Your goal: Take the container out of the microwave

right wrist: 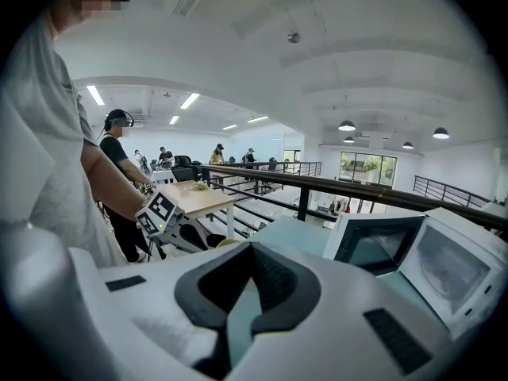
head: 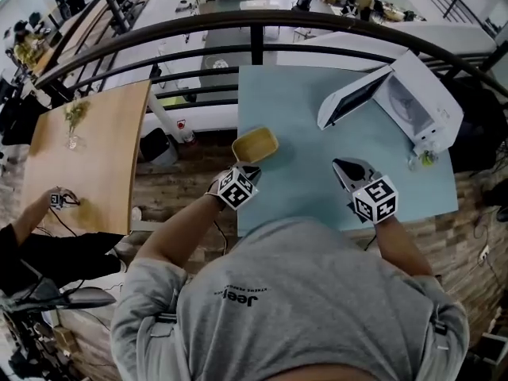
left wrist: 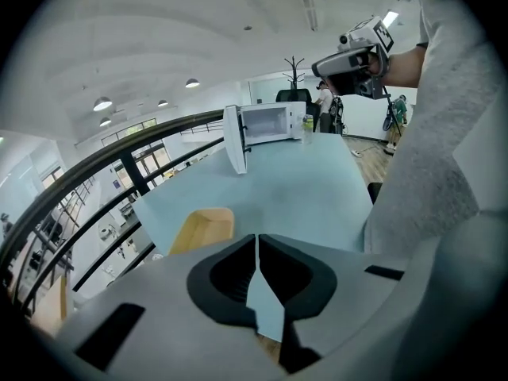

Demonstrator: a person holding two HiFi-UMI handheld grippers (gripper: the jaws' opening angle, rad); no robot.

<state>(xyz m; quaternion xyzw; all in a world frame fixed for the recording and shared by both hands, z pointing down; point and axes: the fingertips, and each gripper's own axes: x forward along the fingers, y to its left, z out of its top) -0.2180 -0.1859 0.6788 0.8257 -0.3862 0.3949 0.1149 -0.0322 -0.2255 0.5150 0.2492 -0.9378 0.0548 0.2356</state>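
The yellow container [head: 255, 144] sits on the light blue table [head: 302, 109] near its left edge, outside the white microwave [head: 417, 101]. The microwave's door [head: 349, 100] hangs open at the table's far right. My left gripper [head: 247, 167] hovers just behind the container, apart from it, jaws shut and empty. In the left gripper view the container [left wrist: 202, 227] lies left of the closed left gripper [left wrist: 256, 238], with the microwave [left wrist: 274, 124] far across the table. My right gripper [head: 343, 165] is shut and empty over the table's near right; its own view [right wrist: 252, 246] shows nothing held.
A small green-topped glass [head: 425, 159] stands by the microwave's near corner. A black railing [head: 254, 32] runs behind the table. A wooden table [head: 87, 149] stands to the left, where another person [head: 32, 236] sits.
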